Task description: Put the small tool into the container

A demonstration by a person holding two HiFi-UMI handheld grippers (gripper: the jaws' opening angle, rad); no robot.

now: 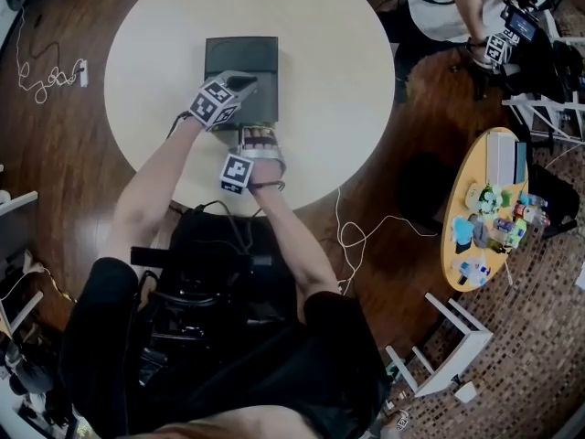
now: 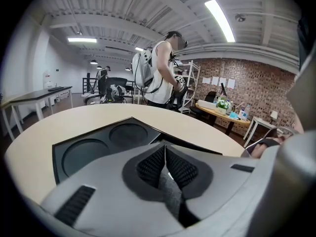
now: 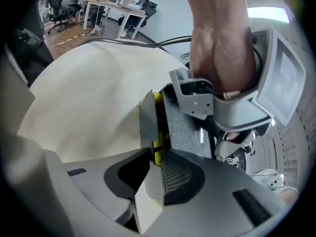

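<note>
A dark container (image 1: 241,62) with two round hollows (image 2: 94,149) lies on the round beige table (image 1: 155,53). The small tool is made of flat grey plates with a yellow part (image 3: 157,113). It sits between my two grippers, just off the container's near edge. My right gripper (image 1: 258,137) (image 3: 158,174) is shut on the tool's smooth grey plate (image 3: 147,120). My left gripper (image 1: 245,90) (image 2: 165,154) is shut on a speckled grey plate (image 2: 172,194) (image 3: 183,130) of the same tool. In the head view the tool is hidden by the grippers.
Another person (image 1: 471,7) (image 2: 160,68) stands beyond the table's far right. A small yellow-topped table (image 1: 494,204) holds several items. A white stool (image 1: 448,346) stands near it. White cables (image 1: 366,236) lie on the wooden floor, and more (image 1: 46,80) at the left.
</note>
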